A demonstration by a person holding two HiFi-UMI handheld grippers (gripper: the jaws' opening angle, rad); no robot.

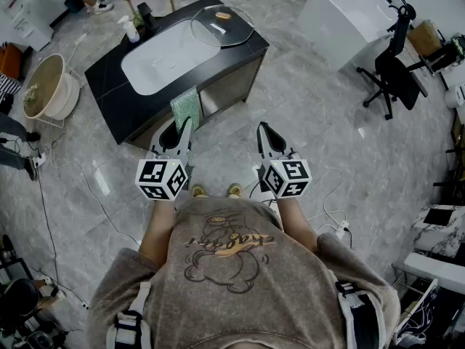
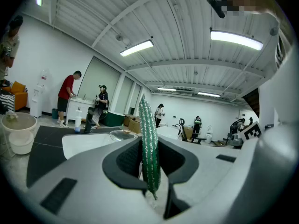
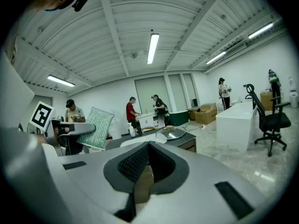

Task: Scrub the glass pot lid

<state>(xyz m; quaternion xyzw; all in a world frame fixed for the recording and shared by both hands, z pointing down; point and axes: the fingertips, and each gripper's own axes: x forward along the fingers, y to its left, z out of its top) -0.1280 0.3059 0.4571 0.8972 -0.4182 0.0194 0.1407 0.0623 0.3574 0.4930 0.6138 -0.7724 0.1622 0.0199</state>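
The glass pot lid [image 1: 221, 25] lies at the right end of the black desk [image 1: 107, 87], just beside its white sink [image 1: 163, 64]. The left tongs [image 1: 179, 131] are clamped on a green scouring cloth [image 1: 185, 107], well apart from the lid. The right tongs [image 1: 265, 133] are closed and empty.

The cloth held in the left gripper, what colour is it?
Green, with a sparkly silver weave. The cloth shows best in the right gripper view.

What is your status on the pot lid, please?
Left gripper shut on green scrub pad. Right gripper shut, empty. Glass lid on counter beside basin, untouched. Nothing in between.
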